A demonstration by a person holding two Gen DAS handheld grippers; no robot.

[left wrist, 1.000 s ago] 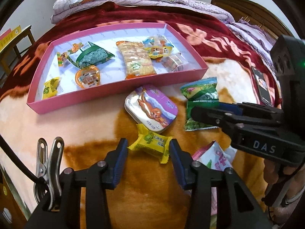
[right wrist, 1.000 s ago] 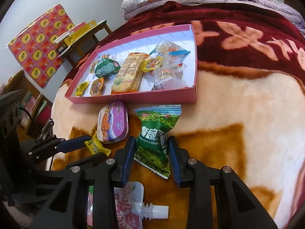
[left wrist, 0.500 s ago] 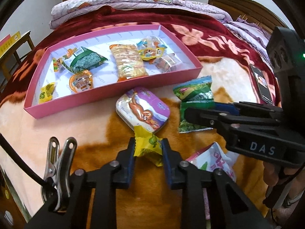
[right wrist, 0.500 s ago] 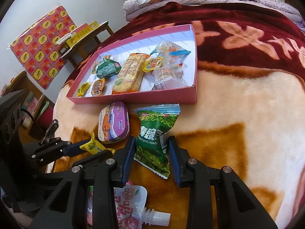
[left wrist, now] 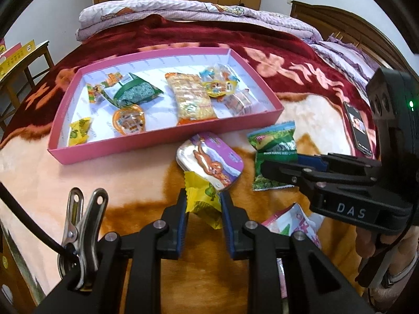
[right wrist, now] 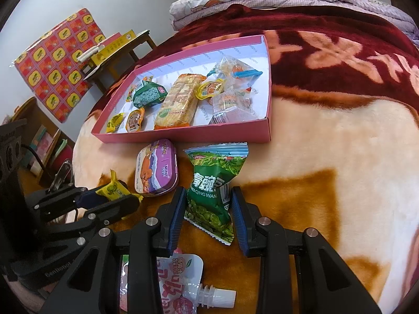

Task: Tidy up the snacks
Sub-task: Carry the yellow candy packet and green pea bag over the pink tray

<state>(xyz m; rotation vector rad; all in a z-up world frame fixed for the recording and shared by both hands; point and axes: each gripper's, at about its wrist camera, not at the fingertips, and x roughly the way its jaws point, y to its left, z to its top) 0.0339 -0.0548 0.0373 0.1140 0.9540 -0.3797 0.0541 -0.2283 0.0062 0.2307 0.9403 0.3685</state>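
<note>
My left gripper (left wrist: pixel 203 204) is shut on a yellow candy packet (left wrist: pixel 201 198) and holds it just above the blanket, near a purple tin (left wrist: pixel 209 159). The packet also shows in the right wrist view (right wrist: pixel 113 189). My right gripper (right wrist: pixel 207 204) is shut on a green pea bag (right wrist: pixel 213 183), which still lies on the blanket; it also shows in the left wrist view (left wrist: pixel 273 154). The pink tray (left wrist: pixel 167 144) lies beyond, with several snacks in it. A pink spouted pouch (right wrist: pixel 178 280) lies under my right gripper.
A phone (left wrist: pixel 358 128) lies on the blanket at the right. A wooden stool (right wrist: pixel 117 52) with yellow boxes and a red patterned box (right wrist: pixel 52 65) stand left of the bed. Folded quilts (left wrist: pixel 183 10) lie at the bed's far end.
My left gripper closed on the yellow candy packet and lifted it slightly, turning it upright. The right gripper stayed still on the green pea bag.
</note>
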